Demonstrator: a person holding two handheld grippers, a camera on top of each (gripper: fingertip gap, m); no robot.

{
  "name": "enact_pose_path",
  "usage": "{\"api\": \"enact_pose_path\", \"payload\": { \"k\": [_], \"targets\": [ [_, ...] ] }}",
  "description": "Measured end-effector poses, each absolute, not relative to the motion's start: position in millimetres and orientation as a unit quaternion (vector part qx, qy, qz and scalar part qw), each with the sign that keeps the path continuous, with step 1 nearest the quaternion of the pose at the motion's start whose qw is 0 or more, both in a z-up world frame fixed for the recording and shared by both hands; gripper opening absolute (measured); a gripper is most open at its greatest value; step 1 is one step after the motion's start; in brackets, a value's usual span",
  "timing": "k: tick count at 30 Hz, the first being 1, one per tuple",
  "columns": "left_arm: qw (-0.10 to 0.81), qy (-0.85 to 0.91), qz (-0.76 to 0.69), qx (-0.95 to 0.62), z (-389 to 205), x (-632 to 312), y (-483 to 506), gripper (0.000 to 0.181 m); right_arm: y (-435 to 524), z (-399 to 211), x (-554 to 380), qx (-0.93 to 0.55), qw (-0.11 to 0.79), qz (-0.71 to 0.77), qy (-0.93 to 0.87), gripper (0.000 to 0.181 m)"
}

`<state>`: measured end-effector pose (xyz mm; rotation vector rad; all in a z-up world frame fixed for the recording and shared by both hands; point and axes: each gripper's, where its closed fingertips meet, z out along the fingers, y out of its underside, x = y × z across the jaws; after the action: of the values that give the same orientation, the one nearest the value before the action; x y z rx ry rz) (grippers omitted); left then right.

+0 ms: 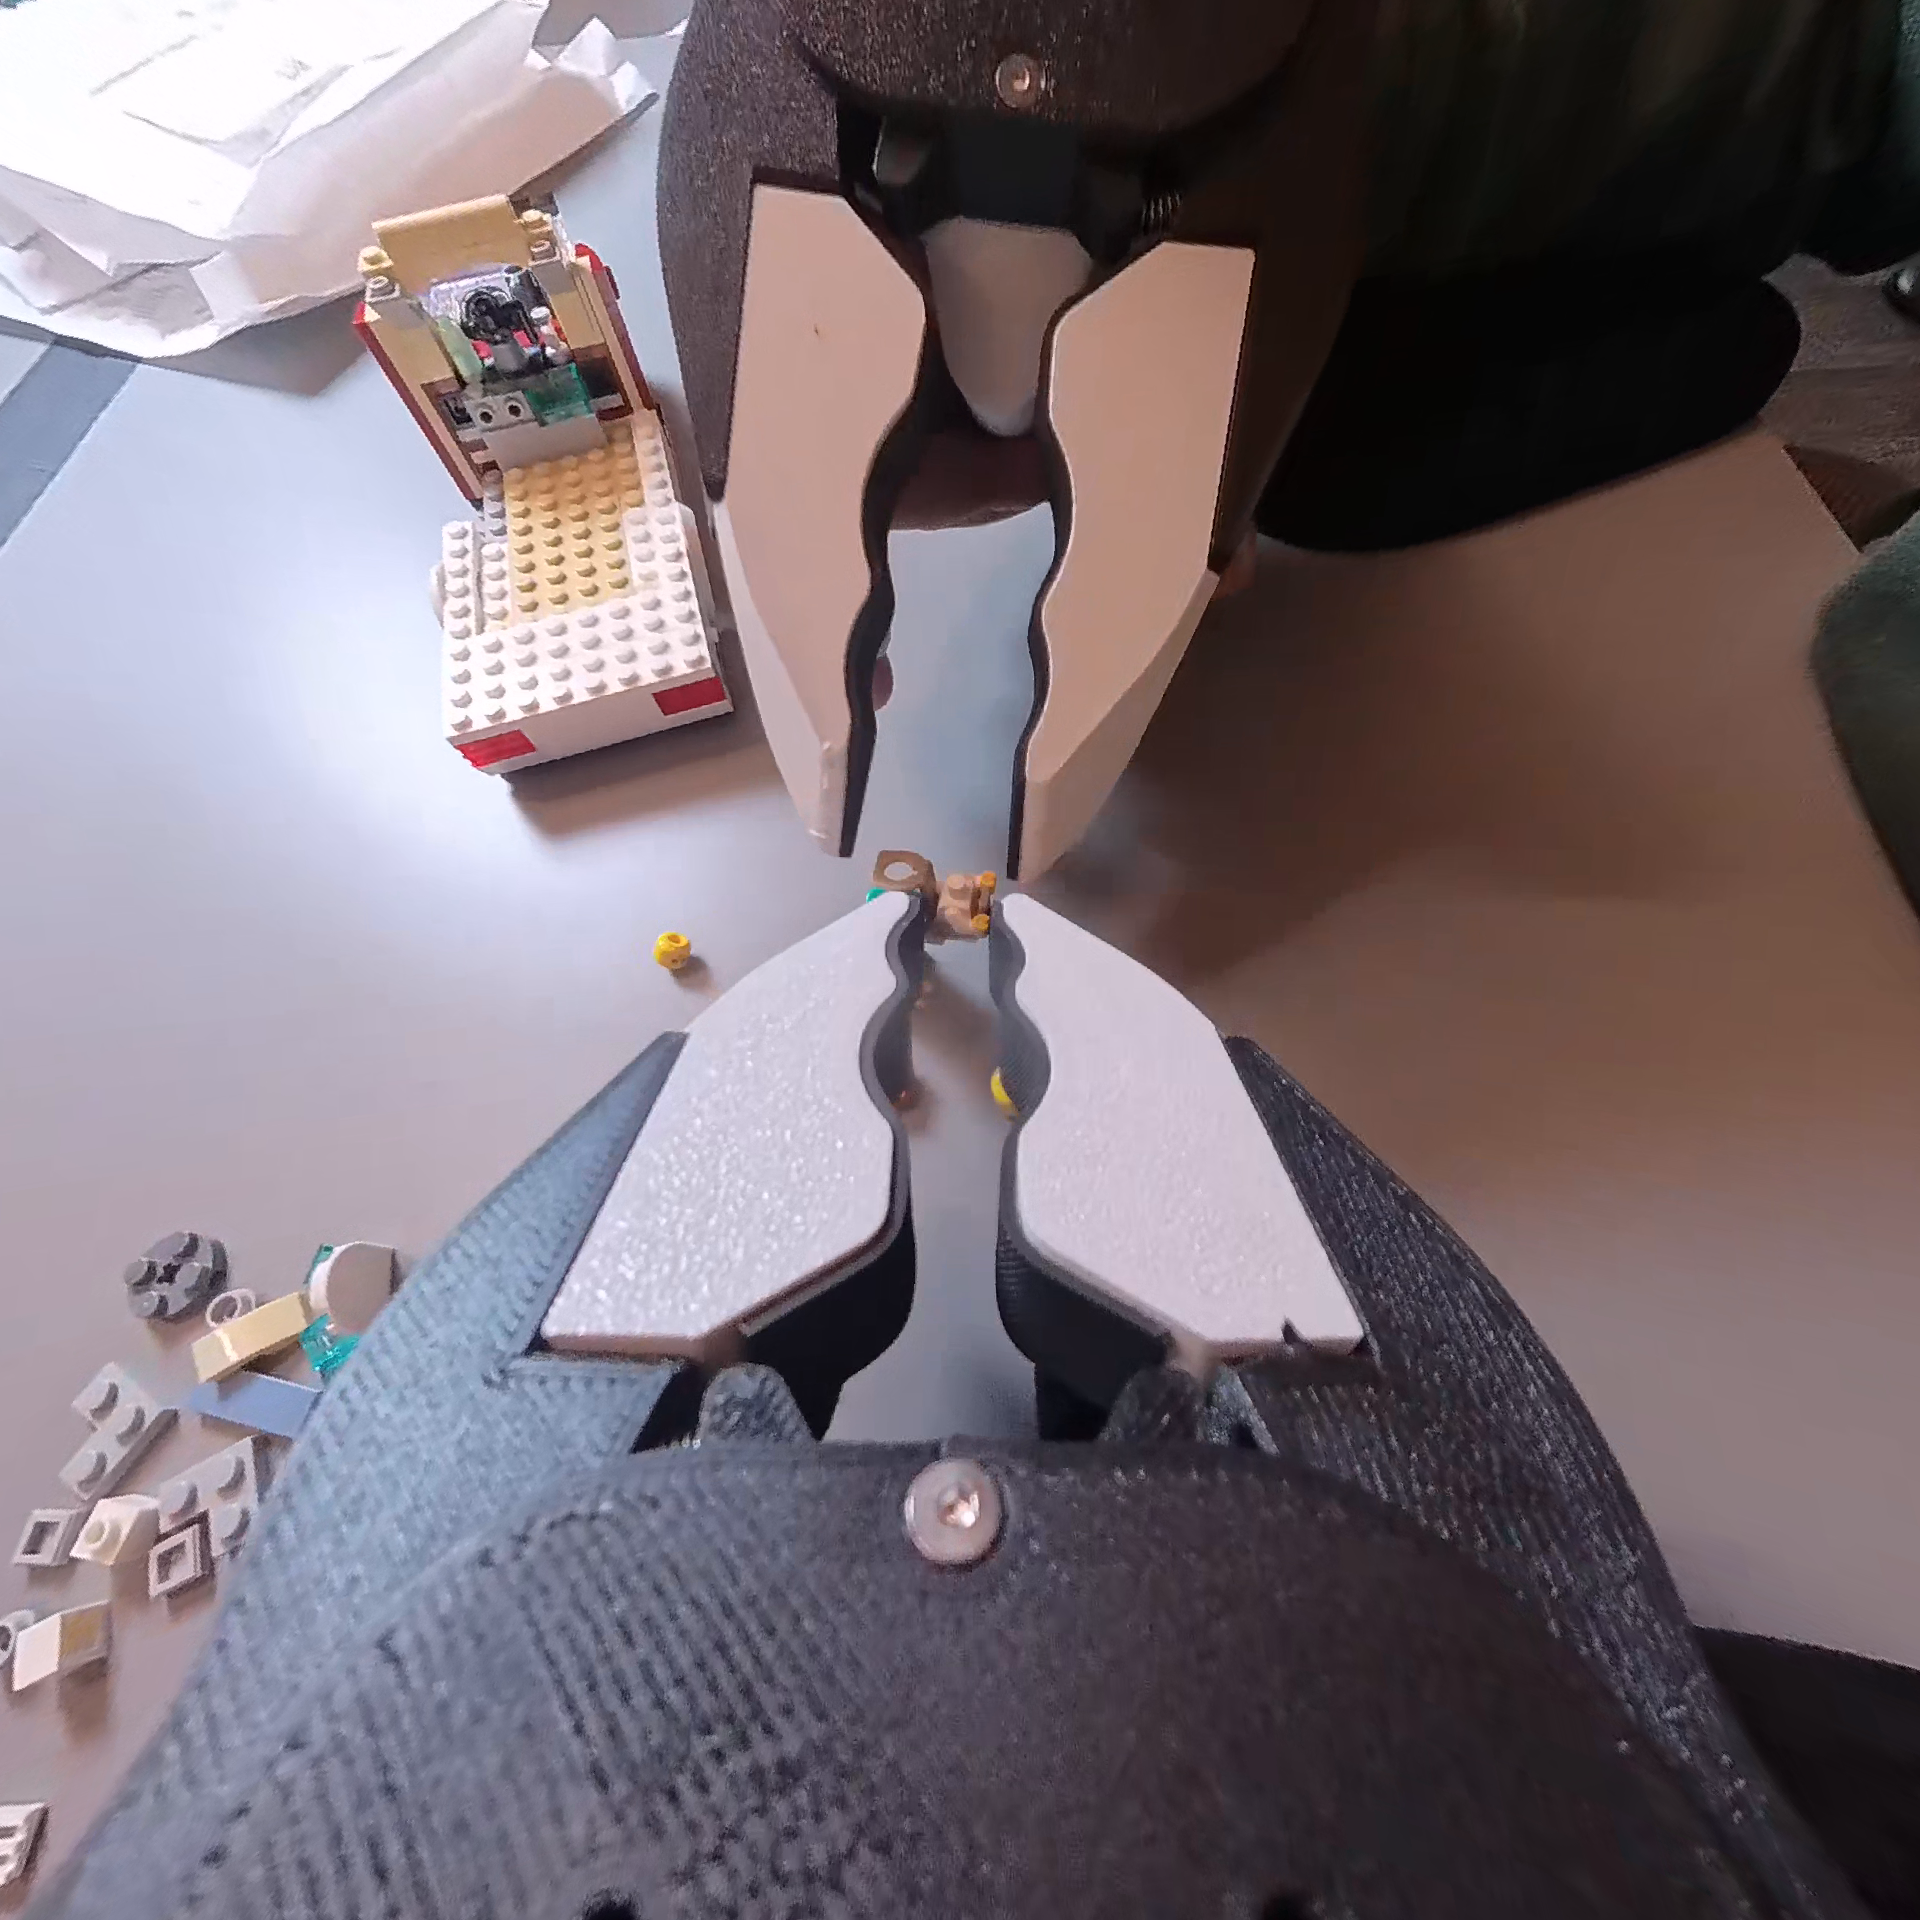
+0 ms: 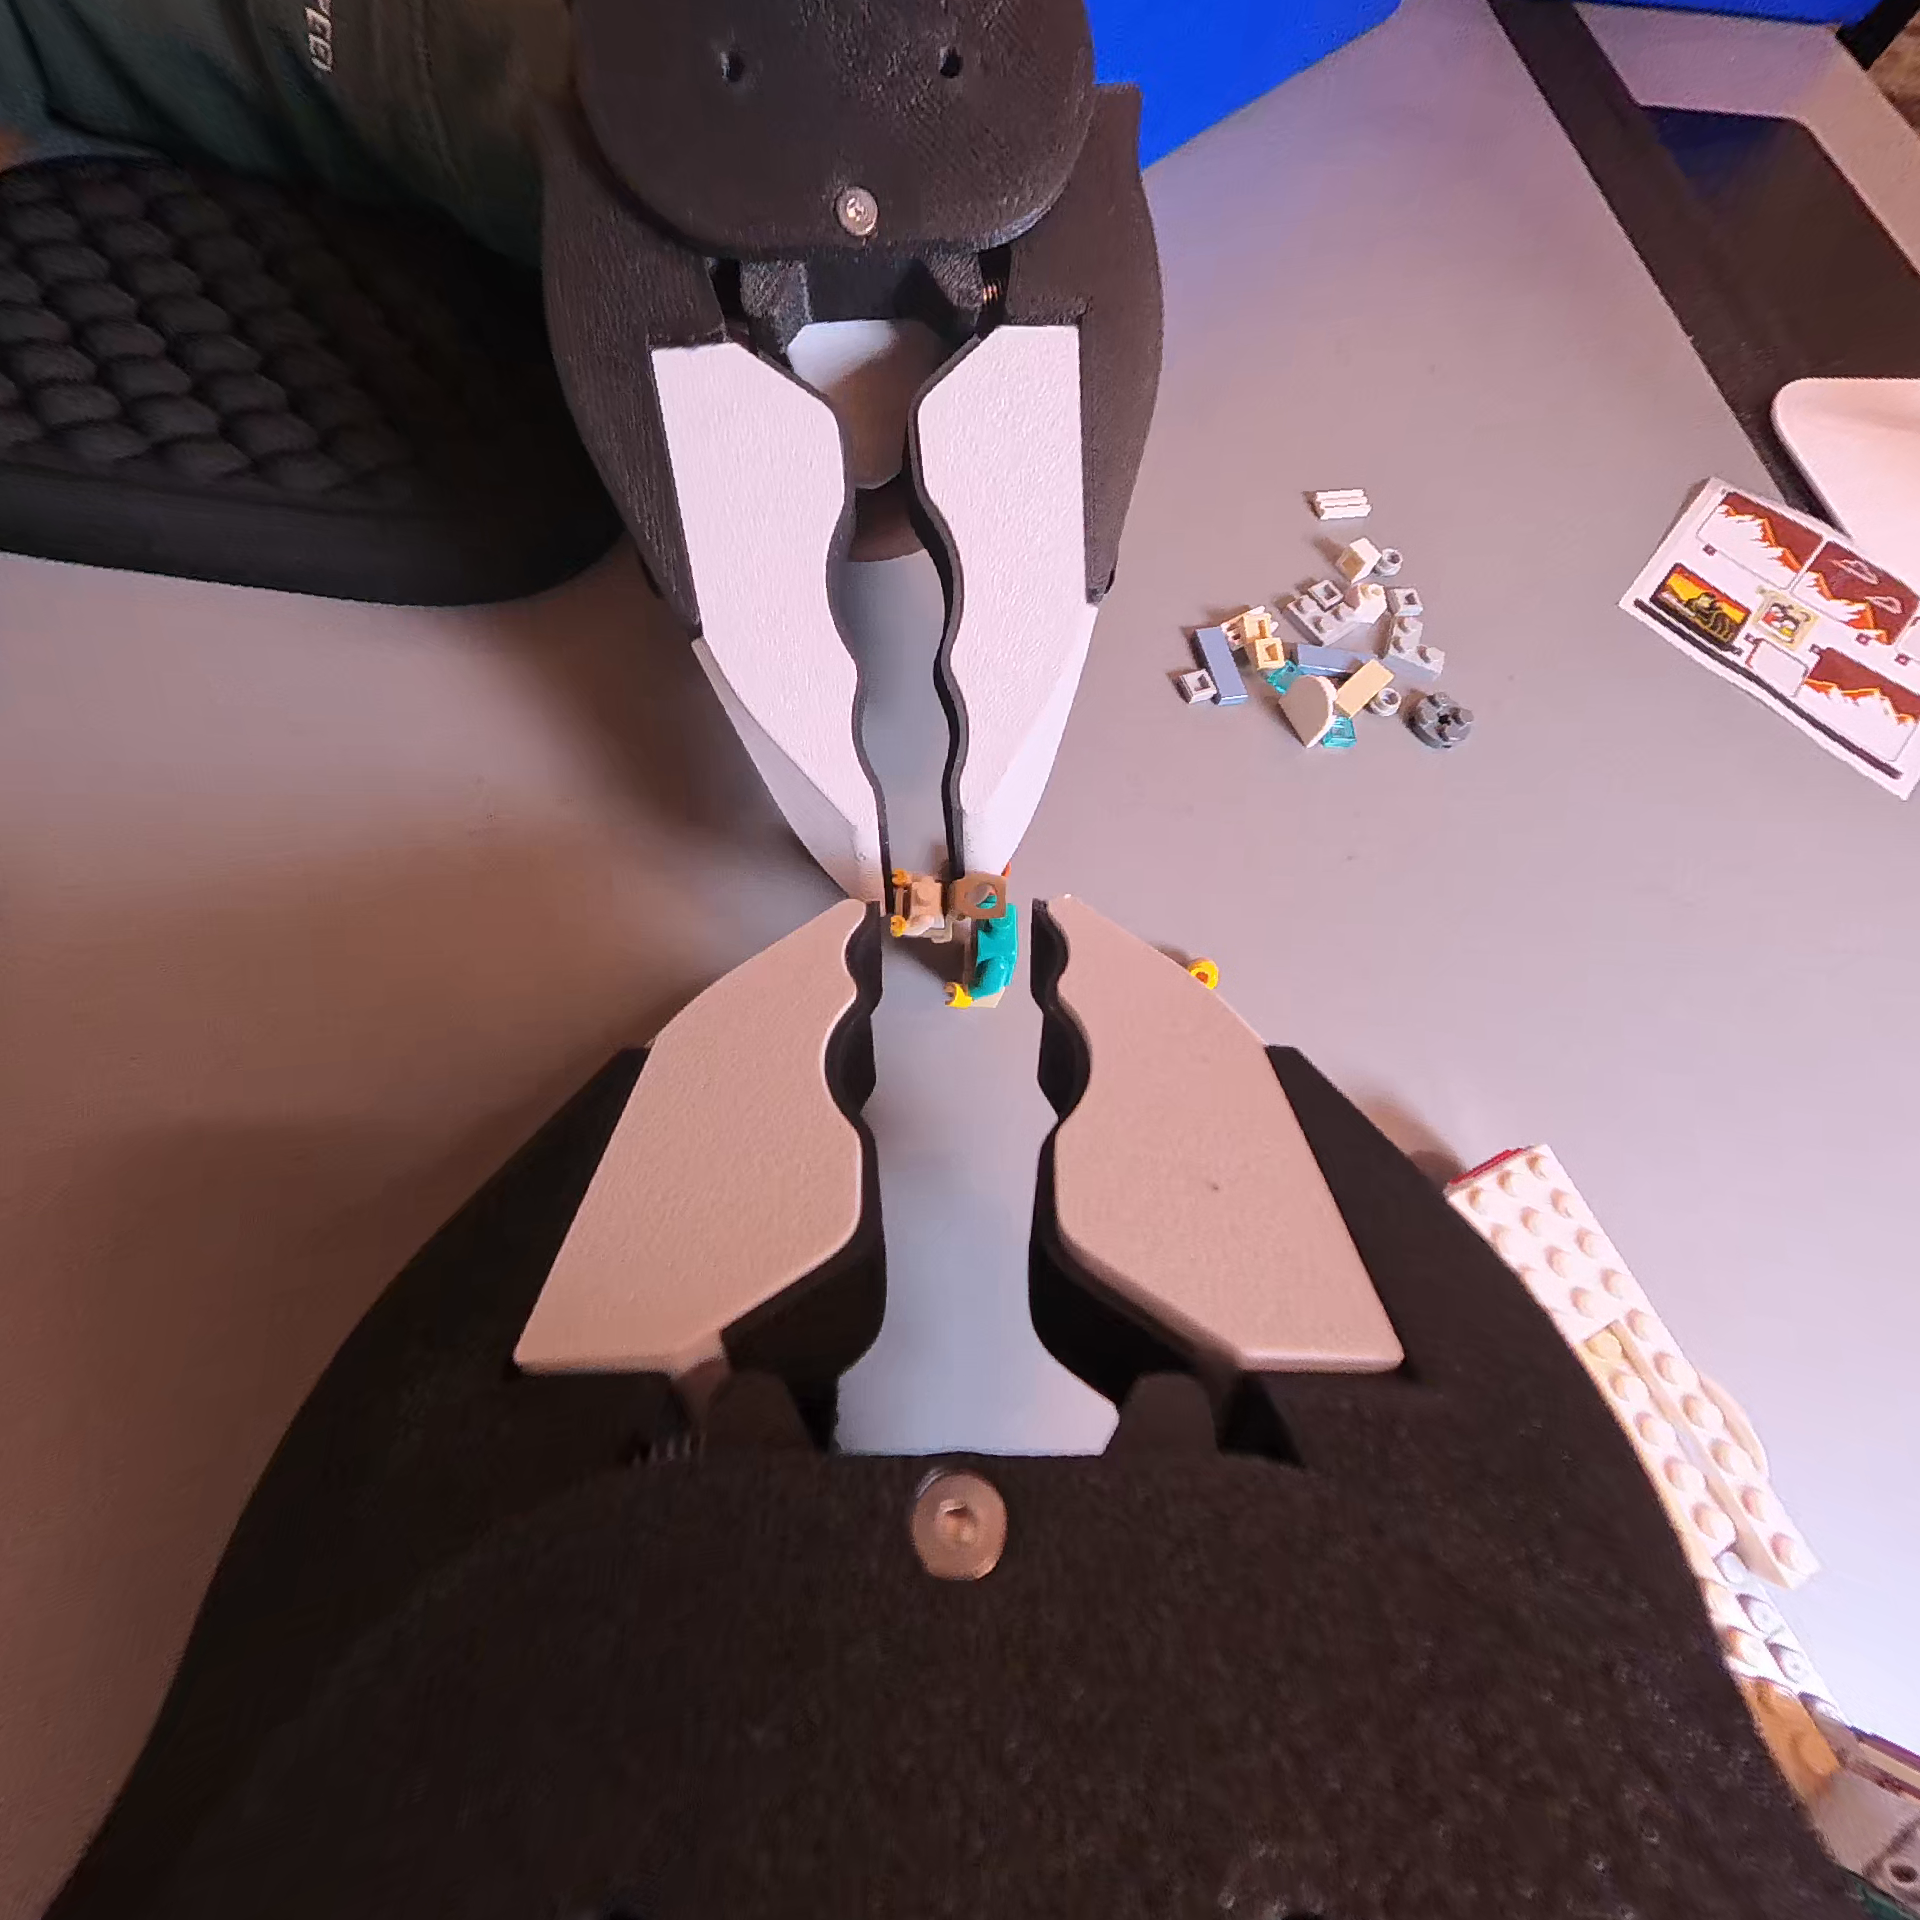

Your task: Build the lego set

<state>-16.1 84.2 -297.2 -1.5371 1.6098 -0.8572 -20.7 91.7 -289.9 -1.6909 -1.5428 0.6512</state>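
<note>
My left gripper (image 1: pixel 958 914) is shut on a small tan minifigure torso (image 1: pixel 961 904) with yellow hands, held low over the grey table (image 1: pixel 312 935). In the right wrist view the left gripper (image 2: pixel 927 878) comes in from the top with that torso (image 2: pixel 920 904) at its tips. A brown ring-shaped piece (image 2: pixel 982 894) and a teal minifigure torso (image 2: pixel 992 951) lie right beside it. My right gripper (image 2: pixel 951 914) is open and faces the left one tip to tip, its fingers either side of the teal torso. It also shows in the left wrist view (image 1: pixel 935 852).
The white, tan and red model (image 1: pixel 582 520) stands left of the grippers and shows at the right edge (image 2: pixel 1621 1351). A yellow minifigure head (image 1: pixel 673 951) lies near. Loose small pieces (image 2: pixel 1340 655), a sticker sheet (image 2: pixel 1787 634) and crumpled paper bags (image 1: pixel 260 135) lie around. My two grippers' fingertips are within a few centimetres of each other. The yellow minifigure head (image 1: pixel 673 951) is about 6 cm from my right fingertips.
</note>
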Motion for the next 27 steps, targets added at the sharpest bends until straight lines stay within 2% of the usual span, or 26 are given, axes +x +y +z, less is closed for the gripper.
{"api": "enact_pose_path", "payload": {
  "k": [7, 21, 27],
  "targets": [
    [0.366, 0.626, -0.328, -0.605, -300, -17, 86, 0.011, 100, -291, -17, -0.684, 0.365, 0.27, -0.571, 0.01],
    [0.365, 0.627, -0.327, -0.605, -302, -16, 85, 0.012, 96, -295, -20, -0.697, 0.329, 0.325, -0.548, 0.009],
    [0.389, 0.621, -0.301, -0.611, -297, -22, 97, 0.026, 99, -297, -18, -0.713, 0.316, 0.322, -0.537, 0.009]
  ]
}}
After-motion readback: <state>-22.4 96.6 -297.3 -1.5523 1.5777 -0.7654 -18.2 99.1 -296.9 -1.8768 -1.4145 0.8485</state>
